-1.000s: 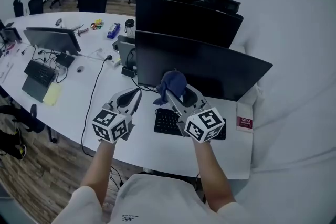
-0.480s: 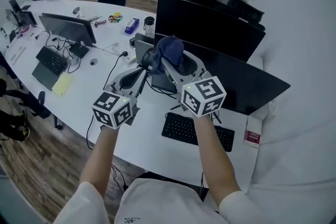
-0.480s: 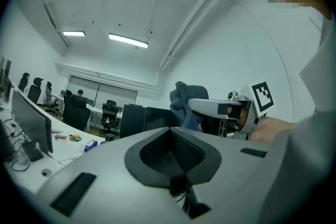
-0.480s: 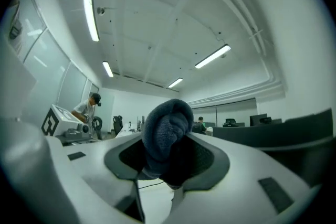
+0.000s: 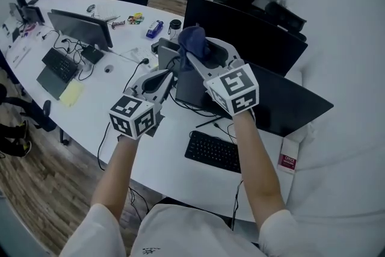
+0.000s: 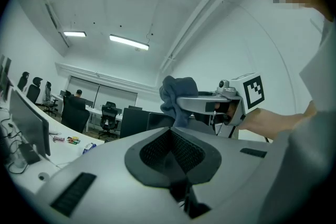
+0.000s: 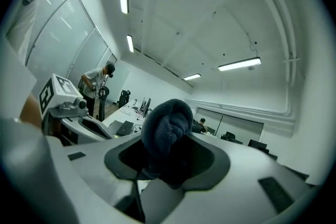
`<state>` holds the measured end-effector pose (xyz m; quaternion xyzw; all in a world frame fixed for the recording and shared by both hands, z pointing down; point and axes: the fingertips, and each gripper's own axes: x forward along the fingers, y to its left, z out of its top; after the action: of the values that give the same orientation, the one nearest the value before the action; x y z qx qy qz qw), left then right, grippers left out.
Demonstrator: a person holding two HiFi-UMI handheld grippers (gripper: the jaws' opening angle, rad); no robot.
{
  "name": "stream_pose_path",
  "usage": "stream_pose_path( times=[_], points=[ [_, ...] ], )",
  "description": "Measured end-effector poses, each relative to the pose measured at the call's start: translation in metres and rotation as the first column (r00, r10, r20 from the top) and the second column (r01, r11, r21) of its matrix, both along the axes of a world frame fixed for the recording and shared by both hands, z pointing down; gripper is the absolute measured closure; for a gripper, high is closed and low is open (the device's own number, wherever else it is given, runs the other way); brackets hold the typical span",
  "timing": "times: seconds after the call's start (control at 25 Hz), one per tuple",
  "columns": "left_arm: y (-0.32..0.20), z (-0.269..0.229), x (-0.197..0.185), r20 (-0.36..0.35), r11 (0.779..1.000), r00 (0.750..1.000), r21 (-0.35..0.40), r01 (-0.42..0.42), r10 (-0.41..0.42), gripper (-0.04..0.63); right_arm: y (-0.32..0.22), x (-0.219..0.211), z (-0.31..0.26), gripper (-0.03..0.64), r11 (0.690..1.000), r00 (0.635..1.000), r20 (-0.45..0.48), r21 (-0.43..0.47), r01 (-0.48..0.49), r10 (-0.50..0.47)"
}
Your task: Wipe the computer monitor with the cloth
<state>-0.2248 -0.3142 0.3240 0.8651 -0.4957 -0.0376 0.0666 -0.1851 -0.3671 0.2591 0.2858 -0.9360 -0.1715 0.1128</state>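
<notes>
A bunched dark blue cloth [image 5: 194,43] is pinched in my right gripper [image 5: 198,52], which is held high over the upper left corner of the near black monitor [image 5: 283,99]. I cannot tell whether the cloth touches the screen. The right gripper view is filled by the cloth [image 7: 167,131] between the jaws of the right gripper [image 7: 168,162]. My left gripper [image 5: 161,79] hovers lower and to the left, jaws together with nothing in them. The left gripper view looks upward past the left gripper [image 6: 170,134] to the cloth [image 6: 176,94] and the right gripper [image 6: 207,105].
A black keyboard [image 5: 213,152] lies on the white desk [image 5: 174,147] below the monitor. A second dark monitor [image 5: 252,27] stands behind. To the left are another monitor [image 5: 81,30], a keyboard [image 5: 54,72], a yellow pad [image 5: 72,93], cables and a bottle [image 5: 155,29]. A small box [image 5: 289,161] sits right.
Both grippers rose from above the keyboard to the monitor's upper left; the right one carried the cloth up. The head view shifted left.
</notes>
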Motion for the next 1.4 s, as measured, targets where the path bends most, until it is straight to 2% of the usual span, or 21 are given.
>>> stream_pose_path(
  times=[0.2, 0.48, 0.72, 1.04, 1.4],
  points=[
    [-0.007, -0.004, -0.004, 0.003, 1.000, 1.000, 0.001, -0.004, 0.004, 0.584, -0.017, -0.003, -0.009, 0.419, 0.998, 0.996, -0.085, 0.055, -0.015, 0.020],
    [-0.012, -0.005, -0.008, -0.001, 1.000, 1.000, -0.003, -0.006, 0.006, 0.584, -0.031, -0.019, 0.001, 0.419, 0.999, 0.979, -0.204, 0.039, -0.014, 0.021],
    [-0.012, -0.001, -0.011, 0.002, 1.000, 1.000, -0.012, -0.012, 0.012, 0.584, -0.041, -0.029, 0.018, 0.419, 0.996, 0.951, -0.298, 0.048, -0.073, 0.084],
    [-0.019, 0.000, -0.003, 0.014, 0.999, 0.999, -0.019, -0.038, 0.038, 0.584, -0.052, -0.018, 0.028, 0.419, 0.991, 0.934, -0.333, 0.038, -0.127, 0.132],
    [-0.029, -0.016, 0.030, 0.021, 0.994, 0.994, 0.004, -0.105, 0.105, 0.584, -0.055, 0.018, 0.028, 0.419, 0.983, 0.929, -0.324, 0.020, -0.182, 0.178]
  ],
)
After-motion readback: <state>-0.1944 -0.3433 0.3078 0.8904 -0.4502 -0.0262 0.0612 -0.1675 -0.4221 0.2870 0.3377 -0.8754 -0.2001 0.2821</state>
